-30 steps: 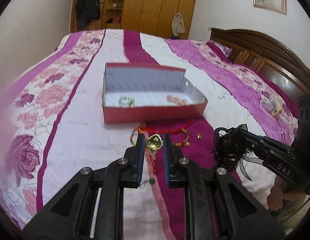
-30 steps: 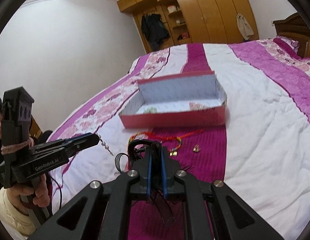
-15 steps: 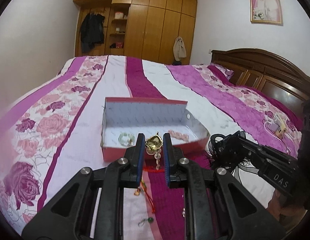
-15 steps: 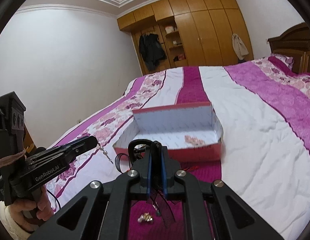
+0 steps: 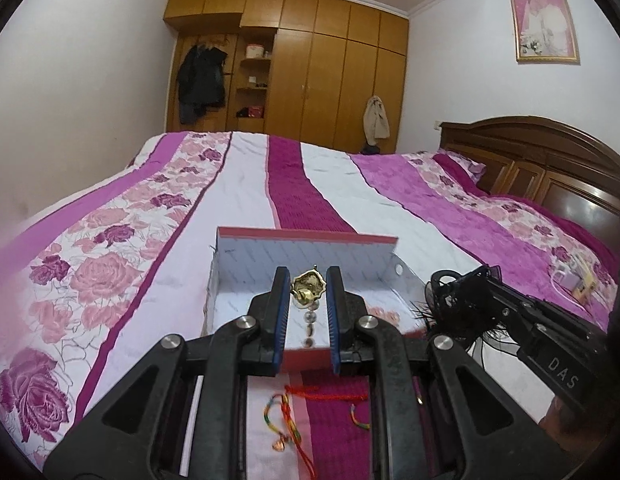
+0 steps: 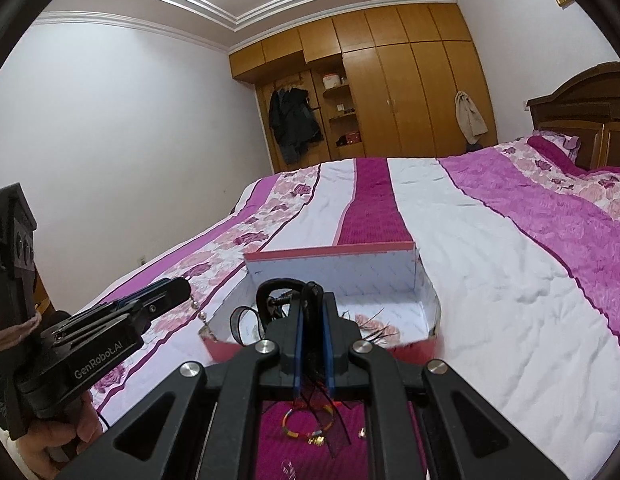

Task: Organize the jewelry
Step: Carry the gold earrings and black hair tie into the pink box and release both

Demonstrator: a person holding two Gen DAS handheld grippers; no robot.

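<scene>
Above the red box [image 5: 302, 356] on the bed [image 5: 238, 196], my left gripper [image 5: 307, 292] pinches a gold pendant [image 5: 308, 290] between its blue pads, with a short run of beads [image 5: 309, 322] hanging from it down toward the box floor. My right gripper [image 6: 312, 320] is pressed together on a black feathered hairpiece [image 6: 284, 300], also held up at the box's near wall.

The pendant is caught only by its edges, so I judge it could twist out if I loosen unevenly, and the dangling beads could snag on the box's near rim and drag the piece outside. The hairpiece has loose feathers and ribbon loops trailing around my right fingers; I think those could cling to the pads on release, or tangle with the pendant's beads since both grippers sit close over the same box. The box is light card with one end flap folded out, so a bump from either gripper could shove it across the quilt.

Inside the box I can see a white patterned lining and a pinkish piece [image 6: 376, 326] lying on the floor near the right end; the rest of the floor is hidden behind my grippers. Not yet boxed, a red cord [image 5: 326, 394] and a multicoloured bracelet [image 6: 308, 426] lie on the quilt just before the box, with a small gold bit [image 6: 362, 433] beside them.
</scene>
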